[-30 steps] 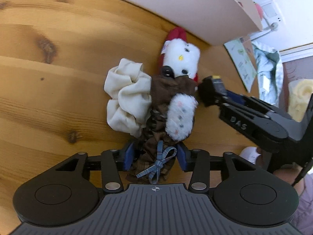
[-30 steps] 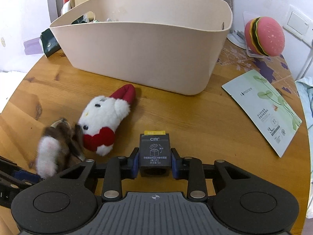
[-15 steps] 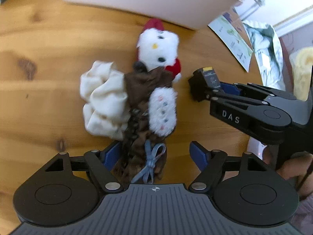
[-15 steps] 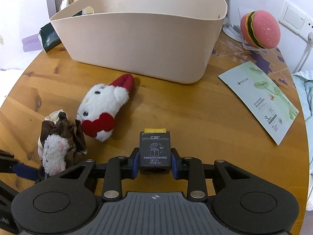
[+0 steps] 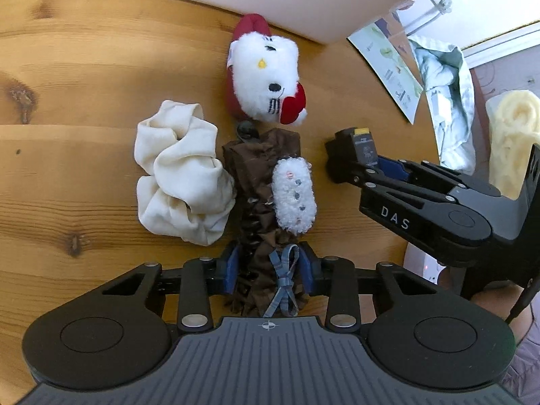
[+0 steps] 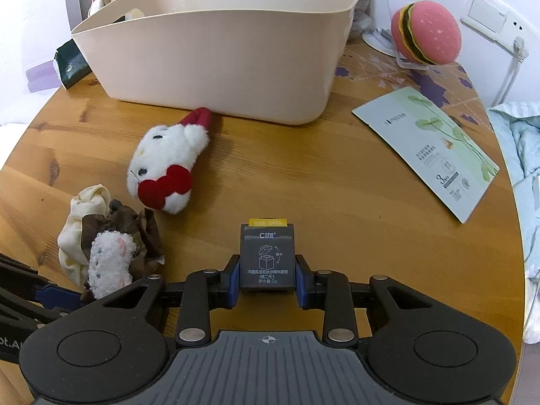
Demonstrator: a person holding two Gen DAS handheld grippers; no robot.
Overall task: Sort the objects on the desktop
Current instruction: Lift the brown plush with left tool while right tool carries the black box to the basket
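Note:
My left gripper (image 5: 269, 271) is shut on a brown scrunchie (image 5: 260, 189) with a fluffy white patch and a blue bow; it lies on the wooden table (image 5: 84, 77) beside a cream scrunchie (image 5: 179, 175). A white kitty plush (image 5: 266, 81) with a red bow lies just beyond. My right gripper (image 6: 267, 278) is shut on a small dark grey box (image 6: 266, 256) with a yellow tab, held low over the table (image 6: 320, 182). The plush (image 6: 165, 165) and both scrunchies (image 6: 111, 246) sit to its left.
A large beige plastic basket (image 6: 216, 57) stands at the back of the table. A green-printed sachet (image 6: 428, 145) lies at the right. A pink burger toy (image 6: 425, 32) on a stand sits at the back right. The table's right edge is close.
My left gripper opened half a second ago and has now shut again on the brown scrunchie. The right gripper has drawn back slightly with the box.

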